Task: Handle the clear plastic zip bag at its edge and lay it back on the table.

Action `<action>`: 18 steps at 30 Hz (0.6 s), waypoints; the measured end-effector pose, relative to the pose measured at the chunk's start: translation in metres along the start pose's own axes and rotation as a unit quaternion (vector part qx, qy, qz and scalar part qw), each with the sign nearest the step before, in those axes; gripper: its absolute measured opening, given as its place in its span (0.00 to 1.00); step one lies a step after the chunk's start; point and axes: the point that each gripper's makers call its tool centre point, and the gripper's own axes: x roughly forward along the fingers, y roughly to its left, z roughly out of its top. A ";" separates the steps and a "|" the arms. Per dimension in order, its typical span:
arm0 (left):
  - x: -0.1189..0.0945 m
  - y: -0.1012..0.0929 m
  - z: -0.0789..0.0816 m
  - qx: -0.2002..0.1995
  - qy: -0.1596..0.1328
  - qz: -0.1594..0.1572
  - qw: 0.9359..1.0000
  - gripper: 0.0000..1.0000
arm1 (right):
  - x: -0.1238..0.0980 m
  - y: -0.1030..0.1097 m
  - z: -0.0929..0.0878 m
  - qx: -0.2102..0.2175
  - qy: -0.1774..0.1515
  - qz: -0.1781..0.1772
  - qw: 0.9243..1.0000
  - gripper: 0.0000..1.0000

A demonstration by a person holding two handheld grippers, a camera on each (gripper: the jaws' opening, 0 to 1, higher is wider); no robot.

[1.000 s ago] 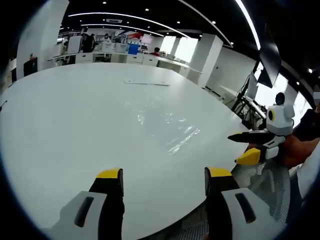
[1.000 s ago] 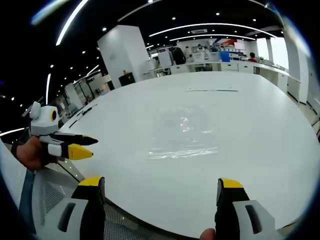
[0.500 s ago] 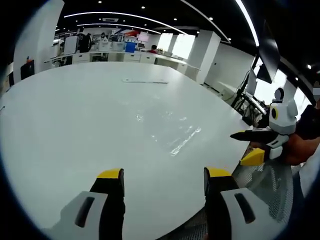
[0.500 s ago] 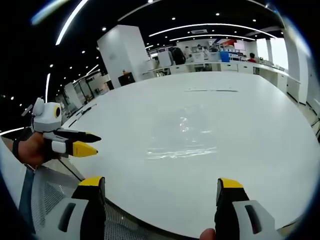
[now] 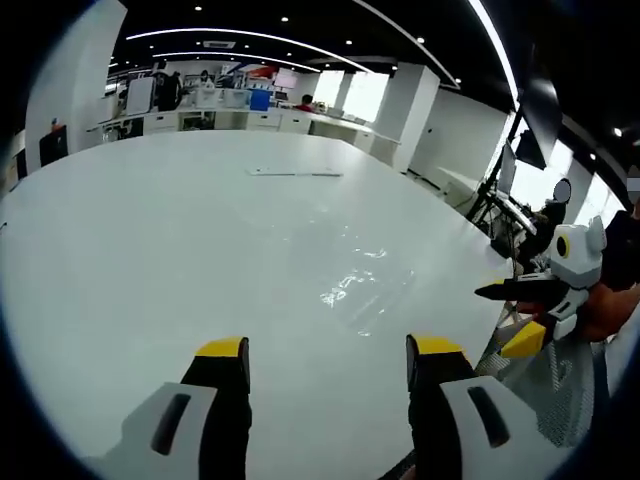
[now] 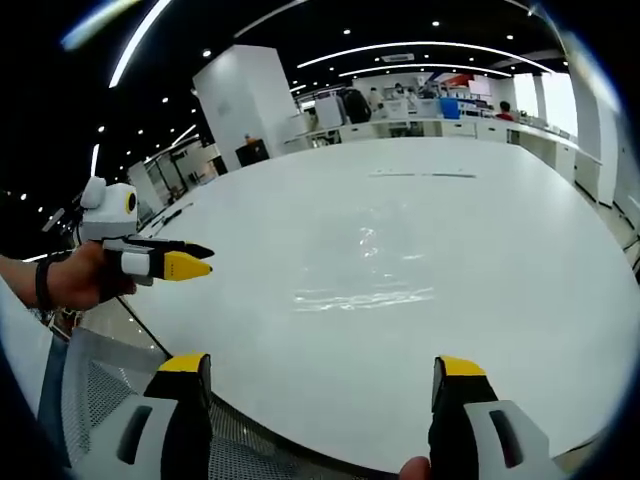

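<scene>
Zip bag point(image 6: 365, 265) flat on table point(image 6: 520, 250) (ahead of both open tools point(image 6: 318, 385)).

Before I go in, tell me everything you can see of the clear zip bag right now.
The clear zip bag lies flat on the white table, nearly invisible apart from wrinkle glare and a bright straight strip along its near edge, probably the zip. It looks like thin, limp plastic; contents cannot be made out. In the left gripper view it shows as glints. Nothing touches it: both grippers are apart from it, open.
</scene>
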 end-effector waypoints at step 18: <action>0.032 0.019 0.031 0.019 0.002 -0.002 1.000 0.62 | -0.001 -0.001 0.000 0.008 0.003 -0.005 1.000 0.91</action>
